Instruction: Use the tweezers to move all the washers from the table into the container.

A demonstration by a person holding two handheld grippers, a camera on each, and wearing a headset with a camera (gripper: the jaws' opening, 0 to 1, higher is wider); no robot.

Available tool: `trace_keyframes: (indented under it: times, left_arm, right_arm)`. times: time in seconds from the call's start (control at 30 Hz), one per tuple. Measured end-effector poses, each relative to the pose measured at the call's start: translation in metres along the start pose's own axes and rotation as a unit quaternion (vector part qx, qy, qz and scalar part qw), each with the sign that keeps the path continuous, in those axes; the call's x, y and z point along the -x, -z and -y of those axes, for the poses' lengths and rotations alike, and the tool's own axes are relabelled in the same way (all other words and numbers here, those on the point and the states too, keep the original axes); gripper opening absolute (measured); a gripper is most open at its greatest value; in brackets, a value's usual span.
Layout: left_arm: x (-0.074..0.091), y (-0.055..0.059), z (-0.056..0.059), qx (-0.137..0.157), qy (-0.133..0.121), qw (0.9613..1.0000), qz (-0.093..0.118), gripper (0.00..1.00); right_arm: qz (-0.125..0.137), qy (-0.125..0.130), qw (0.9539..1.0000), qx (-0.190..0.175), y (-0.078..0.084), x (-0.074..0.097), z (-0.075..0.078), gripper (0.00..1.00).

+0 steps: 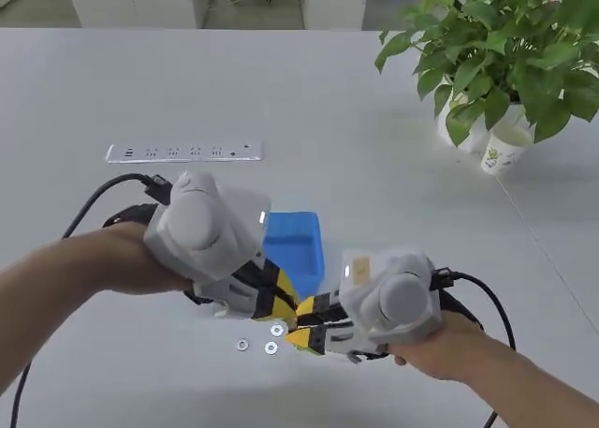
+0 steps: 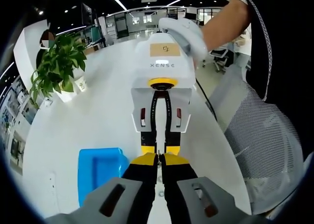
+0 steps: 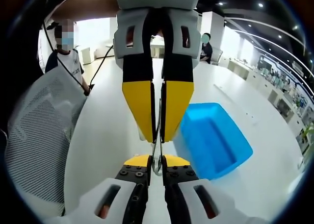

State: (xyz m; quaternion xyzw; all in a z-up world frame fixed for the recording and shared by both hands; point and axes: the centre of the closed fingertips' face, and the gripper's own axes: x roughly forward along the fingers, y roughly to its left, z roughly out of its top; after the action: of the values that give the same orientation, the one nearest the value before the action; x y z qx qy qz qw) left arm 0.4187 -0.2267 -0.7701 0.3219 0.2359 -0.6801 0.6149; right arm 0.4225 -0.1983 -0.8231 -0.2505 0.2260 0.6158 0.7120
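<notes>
- Left gripper [image 1: 288, 302] and right gripper [image 1: 304, 334] nose to nose, tips almost touching, just in front of container [image 1: 295, 241].
- Both sets of jaws closed to a slit, each apparently pinching tweezers [image 3: 157, 150] strung between them.
- Tweezers' long axis in line with both jaw pairs.
- Three washers [image 1: 270, 347] on table [image 1: 140, 91], just below and left of tips; right gripper nearer.
- Next, probably: tweezers into one grip, points down toward washers.
</notes>
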Motion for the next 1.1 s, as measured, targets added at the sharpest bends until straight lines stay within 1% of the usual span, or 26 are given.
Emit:
trace_keyframes:
  times: [0.4,0.57,0.73,0.87,0.9,1.1]
  left_arm:
    - [0.019,-0.011,-0.010,-0.001,-0.012,0.9999,-0.002,0.06]
    - [0.026,-0.013,-0.018,0.001,-0.016,0.9999,-0.001,0.06]
    - [0.033,-0.018,-0.026,0.000,-0.024,0.9997,0.001,0.06]
    - [0.037,-0.020,-0.032,-0.003,-0.027,0.9996,-0.001,0.06]
    - [0.039,-0.020,-0.036,-0.004,-0.028,0.9996,-0.002,0.06]
    - [0.043,-0.019,-0.048,-0.005,-0.033,0.9994,-0.005,0.06]
  right_arm:
    - [0.002,0.005,0.9998,0.016,-0.020,0.009,0.011,0.11]
    - [0.003,0.007,0.9997,0.023,-0.027,0.011,0.019,0.11]
    - [0.005,0.010,0.9995,0.030,-0.033,0.014,0.029,0.11]
    - [0.009,0.013,0.9994,0.029,-0.039,0.015,0.038,0.11]
    - [0.010,0.015,0.9994,0.030,-0.040,0.015,0.040,0.11]
    - [0.015,0.022,0.9991,0.032,-0.044,0.012,0.055,0.11]
